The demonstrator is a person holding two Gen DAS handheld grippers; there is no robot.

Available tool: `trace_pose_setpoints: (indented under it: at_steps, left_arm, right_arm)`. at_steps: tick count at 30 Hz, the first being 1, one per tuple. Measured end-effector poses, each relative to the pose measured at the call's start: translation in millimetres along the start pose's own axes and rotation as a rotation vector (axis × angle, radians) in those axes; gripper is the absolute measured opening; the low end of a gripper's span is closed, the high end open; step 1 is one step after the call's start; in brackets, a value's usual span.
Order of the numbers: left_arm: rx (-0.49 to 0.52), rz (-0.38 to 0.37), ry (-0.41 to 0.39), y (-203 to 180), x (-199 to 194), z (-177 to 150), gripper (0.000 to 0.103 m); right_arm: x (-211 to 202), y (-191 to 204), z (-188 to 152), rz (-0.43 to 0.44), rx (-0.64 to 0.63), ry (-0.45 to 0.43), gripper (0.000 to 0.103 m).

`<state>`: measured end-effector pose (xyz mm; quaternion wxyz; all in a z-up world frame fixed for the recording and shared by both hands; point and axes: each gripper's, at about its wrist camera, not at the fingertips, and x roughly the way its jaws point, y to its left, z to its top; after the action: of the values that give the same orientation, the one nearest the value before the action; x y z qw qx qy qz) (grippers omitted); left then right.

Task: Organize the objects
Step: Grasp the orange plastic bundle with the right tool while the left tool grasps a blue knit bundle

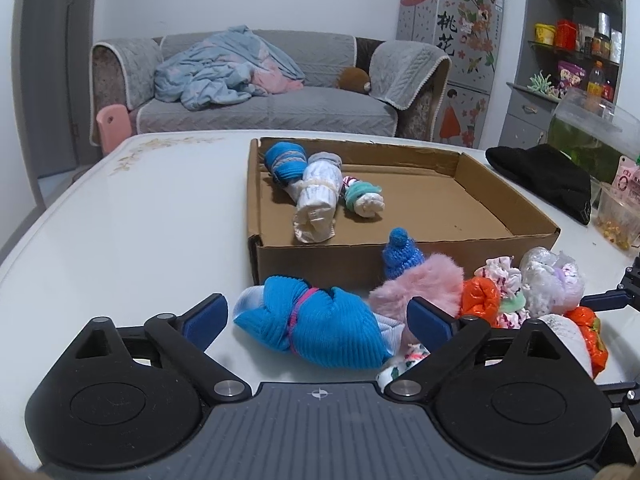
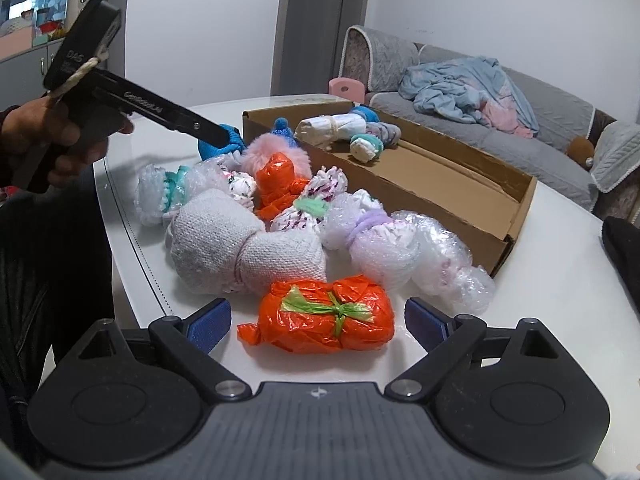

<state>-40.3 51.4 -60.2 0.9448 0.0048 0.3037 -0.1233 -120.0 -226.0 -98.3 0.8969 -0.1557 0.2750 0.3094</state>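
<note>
On the white table (image 1: 140, 216) lies a blue ribbed bundle (image 1: 320, 330) tied with a pink band. It sits between the pads of my left gripper (image 1: 318, 318), which is open and clear of it on the left side. My right gripper (image 2: 318, 326) is open around an orange plastic bundle (image 2: 324, 320) tied with green, with a gap on both sides. Behind it lie a white knit bundle (image 2: 224, 248), bubble-wrap bundles (image 2: 384, 240), a second orange bundle (image 2: 280, 184) and a pink fluffy one (image 2: 264, 152). The cardboard box (image 1: 320, 264) holds three bundles (image 1: 316, 196).
A hand (image 2: 48, 136) holds the left tool, whose finger (image 2: 200, 128) reaches the blue bundle. A black cloth (image 1: 548, 180) and clear containers (image 1: 616, 216) sit right of the box. A grey sofa (image 1: 260, 92) stands beyond the table. The box's near-right corner (image 2: 508, 248) is close to the bubble wrap.
</note>
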Motion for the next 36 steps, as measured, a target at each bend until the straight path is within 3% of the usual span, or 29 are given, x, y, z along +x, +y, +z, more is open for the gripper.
trace_pose_setpoints:
  at_steps: [4,8,11,17,36]
  left_arm:
    - [0.004,-0.009,0.020,-0.8,12.2,0.1,0.099]
    - [-0.008,-0.023,0.032,2.8,20.9,-1.3,0.097]
    - [-0.024,-0.044,0.034,7.1,23.0,-2.3,0.089]
    - [-0.058,-0.045,0.036,19.3,26.7,-8.0,0.069]
    - [-0.067,-0.004,0.011,34.0,3.0,-16.0,0.059]
  right_arm:
    - [3.1,-2.1,-1.6,0.011,0.003,0.005,0.084]
    - [0.8,-5.5,-2.5,0.023,0.015,-0.003,0.071]
    - [-2.1,-9.2,-4.2,0.024,0.023,-0.009,0.064]
    - [-5.7,-15.0,-7.7,0.042,0.041,-0.015,0.061]
    - [-25.4,-34.3,-10.3,0.021,0.090,-0.044,0.059]
